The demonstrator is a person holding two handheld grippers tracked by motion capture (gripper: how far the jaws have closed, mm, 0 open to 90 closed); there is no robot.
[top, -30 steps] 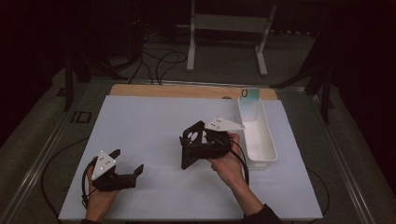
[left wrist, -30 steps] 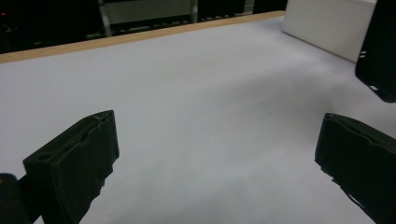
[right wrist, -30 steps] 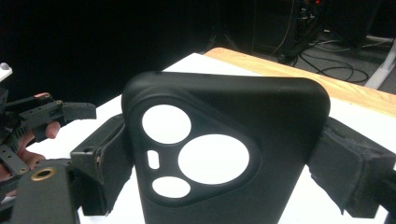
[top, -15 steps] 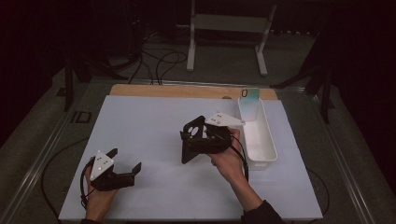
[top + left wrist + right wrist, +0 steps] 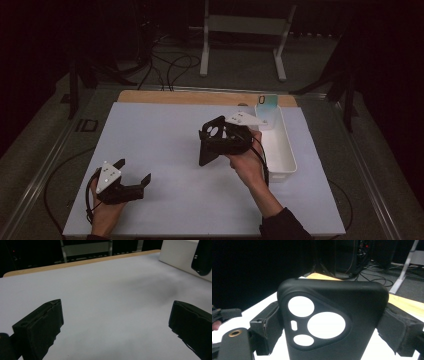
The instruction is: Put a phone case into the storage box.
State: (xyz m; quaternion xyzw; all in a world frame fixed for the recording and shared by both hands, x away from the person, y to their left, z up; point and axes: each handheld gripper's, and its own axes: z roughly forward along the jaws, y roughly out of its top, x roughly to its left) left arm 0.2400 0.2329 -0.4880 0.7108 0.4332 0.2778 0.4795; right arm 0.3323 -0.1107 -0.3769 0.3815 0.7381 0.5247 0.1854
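- The right tool (image 5: 212, 145) is pinching a black phone case (image 5: 329, 322) by its two long edges, its jaws pressed against either side, as the right gripper view shows.
- The case is being held clear of the white table (image 5: 165, 135), roughly over its middle, tilted with its lower end towards the surface; the camera cut-outs are facing the right tool's own camera.
- The left tool (image 5: 131, 181) is resting low near the front left of the table with its jaws spread wide and nothing between them, well apart from the case.
- A white tray (image 5: 282, 150) is lying along the right side of the table, just beside the right hand (image 5: 246, 162); a phone with a pale back (image 5: 267, 102) is leaning at its far end.
- In my judgement the step in hand is the carrying of the case, lifted and gripped but not yet set anywhere.
- The next move is probably calling for one of two things: lowering the case flat onto the table, or bringing the phone to it for fitting.
- Either way the right tool should be keeping its squeeze light, since the soft case may be bowing under side pressure.
- The left tool, being free, looks best placed to reach for the phone or to steady the case; which of these is meant I cannot tell.
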